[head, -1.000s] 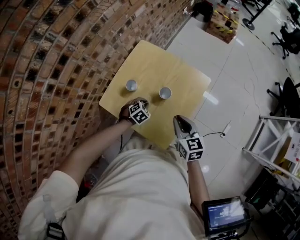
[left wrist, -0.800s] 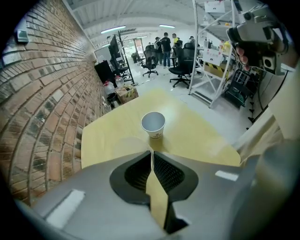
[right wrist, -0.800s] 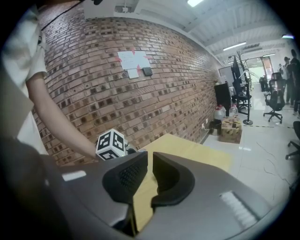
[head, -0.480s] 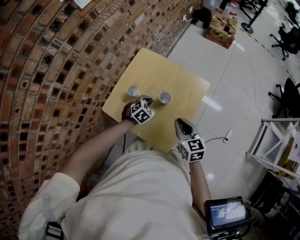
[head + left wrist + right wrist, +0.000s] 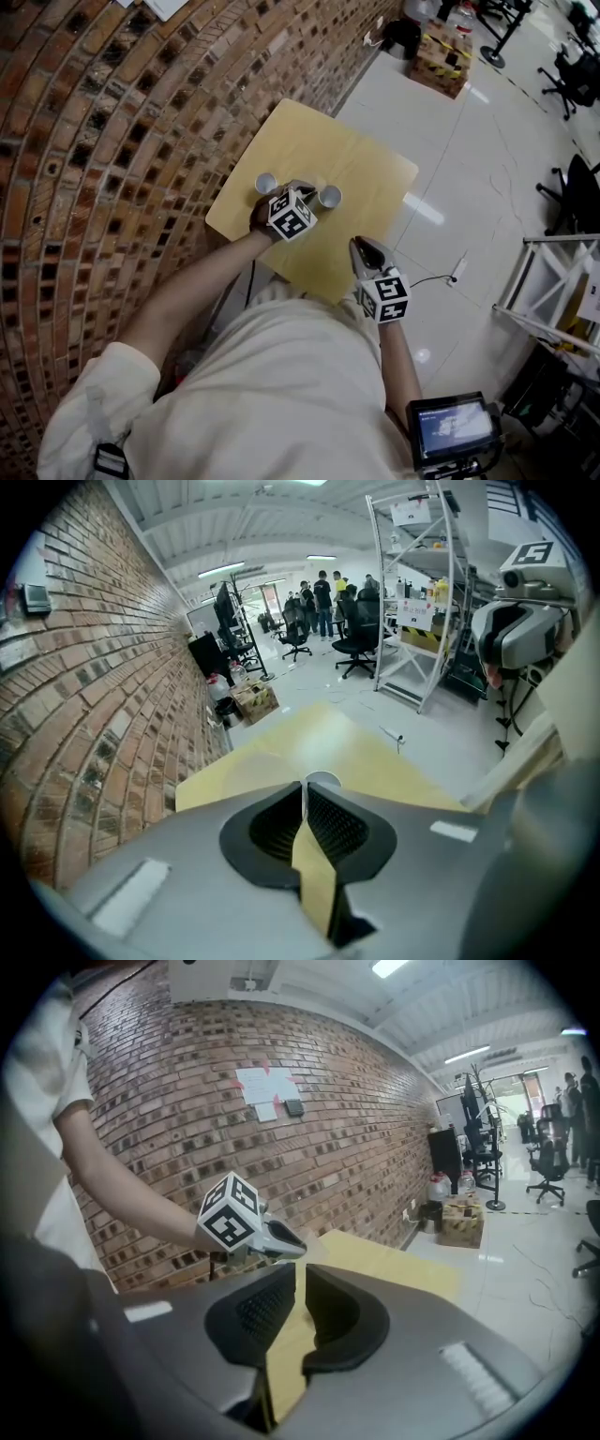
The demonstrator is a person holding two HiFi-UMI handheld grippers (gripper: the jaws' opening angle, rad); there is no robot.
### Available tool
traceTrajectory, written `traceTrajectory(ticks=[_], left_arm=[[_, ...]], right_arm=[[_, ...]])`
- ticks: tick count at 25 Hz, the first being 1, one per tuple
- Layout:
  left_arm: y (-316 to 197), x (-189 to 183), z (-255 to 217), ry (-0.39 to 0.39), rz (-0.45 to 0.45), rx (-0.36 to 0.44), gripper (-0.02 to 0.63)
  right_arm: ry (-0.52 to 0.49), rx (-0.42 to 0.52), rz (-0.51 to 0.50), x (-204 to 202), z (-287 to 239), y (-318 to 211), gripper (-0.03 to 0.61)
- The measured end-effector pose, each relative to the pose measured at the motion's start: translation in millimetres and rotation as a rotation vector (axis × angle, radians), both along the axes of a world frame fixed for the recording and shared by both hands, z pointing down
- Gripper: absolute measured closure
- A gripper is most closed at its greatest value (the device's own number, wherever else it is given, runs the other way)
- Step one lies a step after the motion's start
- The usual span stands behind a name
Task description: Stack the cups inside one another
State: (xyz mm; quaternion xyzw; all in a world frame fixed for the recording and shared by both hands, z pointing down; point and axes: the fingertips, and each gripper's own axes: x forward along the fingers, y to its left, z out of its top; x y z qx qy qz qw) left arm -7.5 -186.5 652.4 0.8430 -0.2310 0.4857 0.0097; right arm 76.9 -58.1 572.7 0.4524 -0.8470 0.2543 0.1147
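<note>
Hovering between the left cup (image 5: pixel 266 182) and right cup (image 5: pixel 330 196), the left gripper (image 5: pixel 307 191) is pointing down, jaws pressed together, empty; the right gripper (image 5: pixel 360 243) is hanging nearer, likewise closed.

Brick wall (image 5: pixel 94 141) hems table's (image 5: pixel 366 178) left; right side open.

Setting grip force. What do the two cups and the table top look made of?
Left cup and right cup: small, white, thin rim, matte; likely paper or thin plastic, can't tell which from here. Table top: even pale yellow, smooth, slight sheen, rounded corners; looks like plywood or wood-look laminate.
</note>
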Motion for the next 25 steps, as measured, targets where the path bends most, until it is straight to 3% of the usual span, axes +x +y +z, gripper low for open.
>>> traceTrajectory(ticks=[6, 14, 25], left_arm=[[12.1, 20.6, 7.8, -0.032, 0.109, -0.021, 0.575], [18.8, 34.9, 36.8, -0.131, 0.23, -0.043, 0.575], [15.5, 44.0, 64.3, -0.189, 0.271, -0.082, 0.575]], right_arm=[[-0.004, -0.007, 0.011, 0.6, 2.7, 2.3, 0.549], [-0.016, -0.017, 0.028, 0.9, 8.2, 4.0, 0.551], [-0.025, -0.044, 0.056, 11.7, 17.1, 4.4, 0.551]])
